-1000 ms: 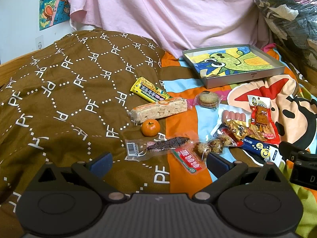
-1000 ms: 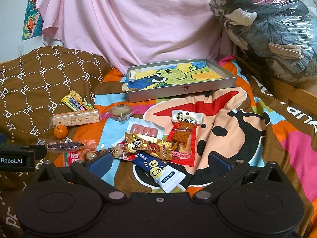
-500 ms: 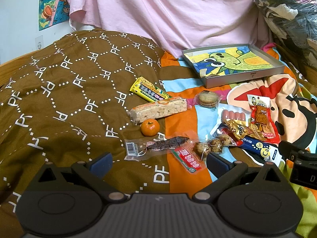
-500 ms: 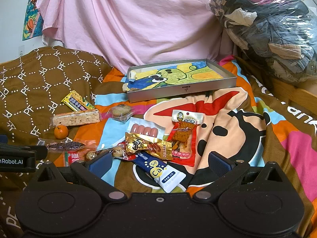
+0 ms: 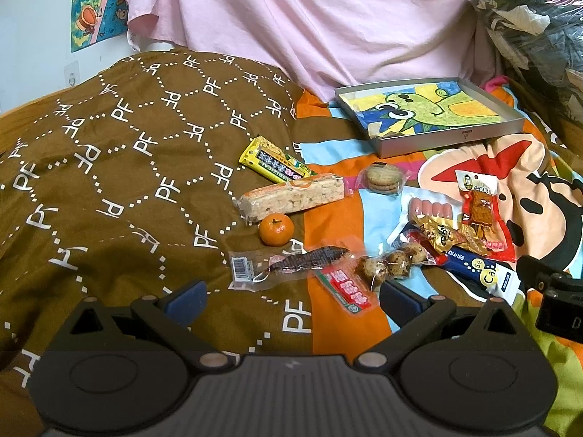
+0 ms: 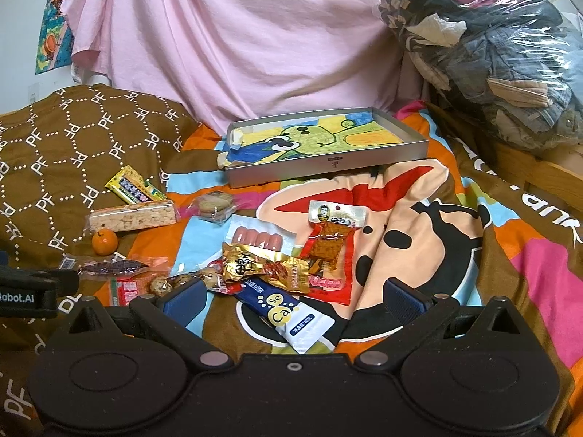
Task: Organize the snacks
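Snacks lie scattered on a bed: a yellow candy bar [image 5: 274, 160], a rice crisp bar [image 5: 291, 198], a tangerine [image 5: 276, 229], a clear pack with a dark strip [image 5: 291, 262], wrapped quail eggs [image 5: 390, 260], a wrapped cookie [image 5: 383, 177], a sausage pack [image 6: 258, 237], a gold packet [image 6: 266, 269], a red jerky pack [image 6: 329, 251] and a blue-white sachet [image 6: 288, 315]. A grey tray [image 6: 328, 163] with a cartoon lining sits beyond them. My left gripper [image 5: 289, 296] hovers open just short of the clear pack. My right gripper [image 6: 293, 296] hovers open over the sachet.
A brown patterned blanket [image 5: 109, 167] covers the left of the bed, a colourful cartoon quilt [image 6: 419, 233] the right. A pink sheet [image 6: 237, 43] hangs behind. A plastic-wrapped bundle of clothes [image 6: 492, 54] is piled at the back right, above a wooden bed frame [image 6: 528, 167].
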Demonstrator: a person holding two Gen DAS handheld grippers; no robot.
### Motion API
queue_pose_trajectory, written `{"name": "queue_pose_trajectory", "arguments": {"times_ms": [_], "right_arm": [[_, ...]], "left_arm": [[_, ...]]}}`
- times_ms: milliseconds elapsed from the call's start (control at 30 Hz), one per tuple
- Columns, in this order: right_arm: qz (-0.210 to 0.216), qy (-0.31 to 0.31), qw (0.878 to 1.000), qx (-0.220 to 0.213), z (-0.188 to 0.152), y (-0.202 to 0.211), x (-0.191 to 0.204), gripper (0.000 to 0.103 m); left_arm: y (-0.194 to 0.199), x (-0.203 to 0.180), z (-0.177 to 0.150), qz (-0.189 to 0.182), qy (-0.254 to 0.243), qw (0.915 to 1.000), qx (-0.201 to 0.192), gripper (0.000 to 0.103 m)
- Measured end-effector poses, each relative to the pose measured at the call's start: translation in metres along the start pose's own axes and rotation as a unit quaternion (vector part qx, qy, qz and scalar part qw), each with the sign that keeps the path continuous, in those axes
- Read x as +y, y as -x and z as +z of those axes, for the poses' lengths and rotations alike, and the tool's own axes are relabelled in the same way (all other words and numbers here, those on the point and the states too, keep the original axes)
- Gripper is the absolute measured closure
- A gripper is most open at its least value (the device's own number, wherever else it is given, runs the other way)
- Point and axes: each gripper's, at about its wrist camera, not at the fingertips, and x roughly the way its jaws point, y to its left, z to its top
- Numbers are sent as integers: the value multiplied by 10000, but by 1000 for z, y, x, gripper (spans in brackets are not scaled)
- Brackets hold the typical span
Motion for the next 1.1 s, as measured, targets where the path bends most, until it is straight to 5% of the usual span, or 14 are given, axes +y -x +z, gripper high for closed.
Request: {"name": "queue_pose_trajectory", "arguments": {"times_ms": [533,1100], "right_arm": [[352,-19,9988,345,11,-11,1,1],[720,346,9965,245,32,-31,4,1]], "left_arm": [[-1,2,6,138,-144,9998,-56,0],[-24,-4,36,-18,-584,9983,-13,0]]}}
